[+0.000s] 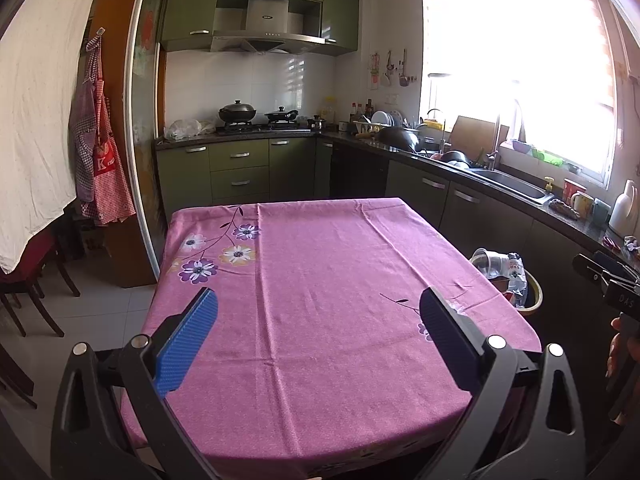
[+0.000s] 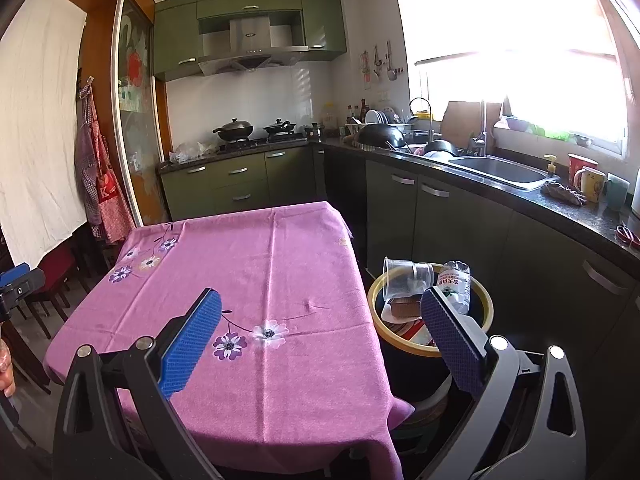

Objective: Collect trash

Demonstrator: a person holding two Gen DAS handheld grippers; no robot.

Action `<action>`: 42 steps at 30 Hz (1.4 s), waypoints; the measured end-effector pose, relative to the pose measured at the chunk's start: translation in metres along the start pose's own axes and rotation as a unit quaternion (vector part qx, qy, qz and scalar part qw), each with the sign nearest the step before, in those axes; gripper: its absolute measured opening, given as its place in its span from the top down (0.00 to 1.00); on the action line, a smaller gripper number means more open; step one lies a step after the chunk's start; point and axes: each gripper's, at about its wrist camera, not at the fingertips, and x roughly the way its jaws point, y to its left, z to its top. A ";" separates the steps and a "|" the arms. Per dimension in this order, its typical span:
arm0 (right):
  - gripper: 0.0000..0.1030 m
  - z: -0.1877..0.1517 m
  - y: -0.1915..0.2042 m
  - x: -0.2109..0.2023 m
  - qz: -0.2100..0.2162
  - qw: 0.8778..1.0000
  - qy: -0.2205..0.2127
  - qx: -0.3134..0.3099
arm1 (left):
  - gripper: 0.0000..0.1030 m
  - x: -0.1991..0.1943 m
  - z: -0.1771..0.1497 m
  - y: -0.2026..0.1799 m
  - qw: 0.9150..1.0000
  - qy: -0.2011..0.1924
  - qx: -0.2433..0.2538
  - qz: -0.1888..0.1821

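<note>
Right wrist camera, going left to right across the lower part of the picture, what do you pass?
Left gripper at the edge → purple flowers on the pink tablecloth → clear plastic cup → plastic water bottle, both in the yellow-rimmed trash bin → dark cabinet doors.

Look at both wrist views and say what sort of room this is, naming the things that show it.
A home kitchen, most likely: a gas stove with pans under a range hood, a steel sink below the window, and green cabinets. A table with a pink cloth stands beside a full bin.
</note>
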 end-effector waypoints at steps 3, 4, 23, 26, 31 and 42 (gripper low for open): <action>0.05 0.000 0.000 0.000 0.000 1.000 0.000 0.000 | 0.07 0.000 0.000 0.000 1.000 0.000 0.000 0.000; 0.05 0.000 0.000 0.000 0.000 1.000 0.000 0.000 | 0.07 0.000 0.000 0.000 1.000 0.000 0.000 0.000; 0.05 0.000 0.001 0.000 0.000 1.000 0.000 0.000 | 0.07 0.002 -0.001 -0.002 1.000 0.001 0.002 -0.003; 0.05 -0.002 0.002 0.002 0.002 1.000 0.002 -0.001 | 0.07 0.003 -0.002 -0.002 1.000 0.003 0.002 -0.003; 0.05 -0.002 0.003 0.004 0.005 1.000 0.004 -0.002 | 0.07 0.004 -0.002 -0.002 1.000 0.005 0.004 -0.005; 0.05 -0.002 0.004 0.006 0.008 1.000 0.005 -0.002 | 0.07 0.003 -0.002 -0.001 1.000 0.005 0.006 -0.008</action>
